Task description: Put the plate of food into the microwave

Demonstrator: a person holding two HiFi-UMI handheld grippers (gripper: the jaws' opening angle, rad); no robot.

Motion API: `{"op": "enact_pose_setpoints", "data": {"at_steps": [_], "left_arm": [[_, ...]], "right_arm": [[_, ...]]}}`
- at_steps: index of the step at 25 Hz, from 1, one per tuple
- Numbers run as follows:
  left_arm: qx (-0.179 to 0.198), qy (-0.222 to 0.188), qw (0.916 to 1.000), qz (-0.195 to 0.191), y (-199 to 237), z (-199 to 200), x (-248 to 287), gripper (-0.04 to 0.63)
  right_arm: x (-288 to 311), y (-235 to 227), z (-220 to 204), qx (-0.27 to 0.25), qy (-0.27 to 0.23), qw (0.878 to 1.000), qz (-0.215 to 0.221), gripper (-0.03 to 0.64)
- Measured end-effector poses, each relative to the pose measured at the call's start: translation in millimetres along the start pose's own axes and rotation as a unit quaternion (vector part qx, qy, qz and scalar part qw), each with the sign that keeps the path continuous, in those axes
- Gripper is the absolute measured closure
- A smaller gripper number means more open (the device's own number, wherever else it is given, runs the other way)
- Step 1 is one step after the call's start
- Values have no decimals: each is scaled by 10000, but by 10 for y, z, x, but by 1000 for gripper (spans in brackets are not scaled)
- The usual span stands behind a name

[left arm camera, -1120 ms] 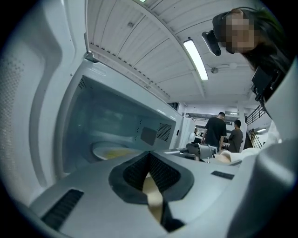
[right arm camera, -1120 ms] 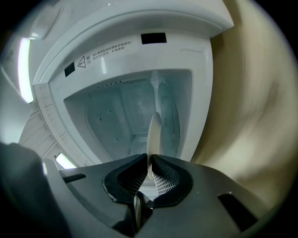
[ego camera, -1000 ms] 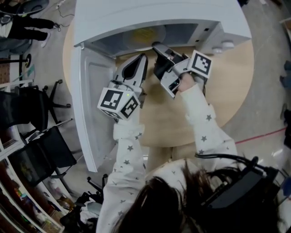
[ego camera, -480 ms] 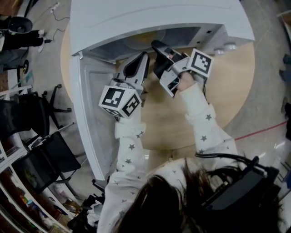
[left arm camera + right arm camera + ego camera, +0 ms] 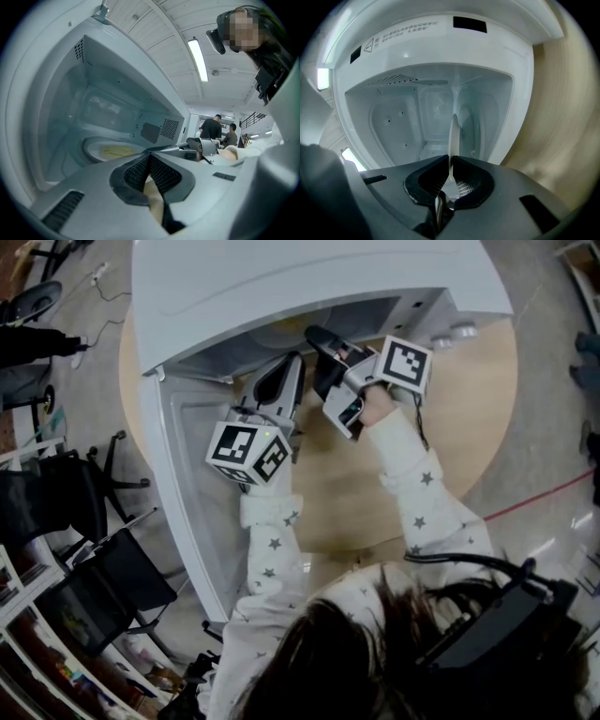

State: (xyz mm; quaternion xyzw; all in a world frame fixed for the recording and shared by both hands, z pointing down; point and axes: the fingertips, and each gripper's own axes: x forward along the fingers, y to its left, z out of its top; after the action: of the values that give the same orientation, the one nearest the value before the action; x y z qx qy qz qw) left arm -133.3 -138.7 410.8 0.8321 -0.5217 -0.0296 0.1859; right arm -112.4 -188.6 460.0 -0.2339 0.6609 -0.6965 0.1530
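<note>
The white microwave stands open on a round wooden table, its door swung out to the left. In the left gripper view, a white plate with yellow food lies inside the cavity. In the right gripper view the plate shows edge-on. My right gripper reaches into the opening and is shut on the plate's rim. My left gripper hovers just outside the opening, beside the right one, shut on nothing.
The open door blocks the left side of the table. Microwave knobs sit at the right front. Black office chairs stand on the floor at the left. Two people stand far off in the room.
The right gripper with the plate has moved slightly deeper into the microwave opening. The left gripper has stayed about where it was.
</note>
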Motion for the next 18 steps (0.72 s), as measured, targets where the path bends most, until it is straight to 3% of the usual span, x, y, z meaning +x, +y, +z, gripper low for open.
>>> {"op": "enact_pose_setpoints", "data": {"at_steps": [4, 8, 16, 17, 18], "left_arm": [[-24, 65, 10000, -51, -38, -44, 21, 594], [-17, 121, 9999, -87, -79, -76, 20, 594], [-40, 175, 9998, -119, -101, -64, 65, 594], [-46, 176, 9998, -119, -93, -75, 64, 594], [-48, 176, 9998, -117, -82, -84, 62, 594]], "right_arm": [[-26, -49, 6, -249, 49, 9991, -353, 595], [-55, -15, 8, -472, 46, 9985, -275, 595], [-82, 9, 20, -1109, 187, 9923, -513, 594], [-79, -7, 13, -1159, 205, 9916, -534, 590], [-69, -18, 5, -1198, 226, 9911, -533, 538]]}}
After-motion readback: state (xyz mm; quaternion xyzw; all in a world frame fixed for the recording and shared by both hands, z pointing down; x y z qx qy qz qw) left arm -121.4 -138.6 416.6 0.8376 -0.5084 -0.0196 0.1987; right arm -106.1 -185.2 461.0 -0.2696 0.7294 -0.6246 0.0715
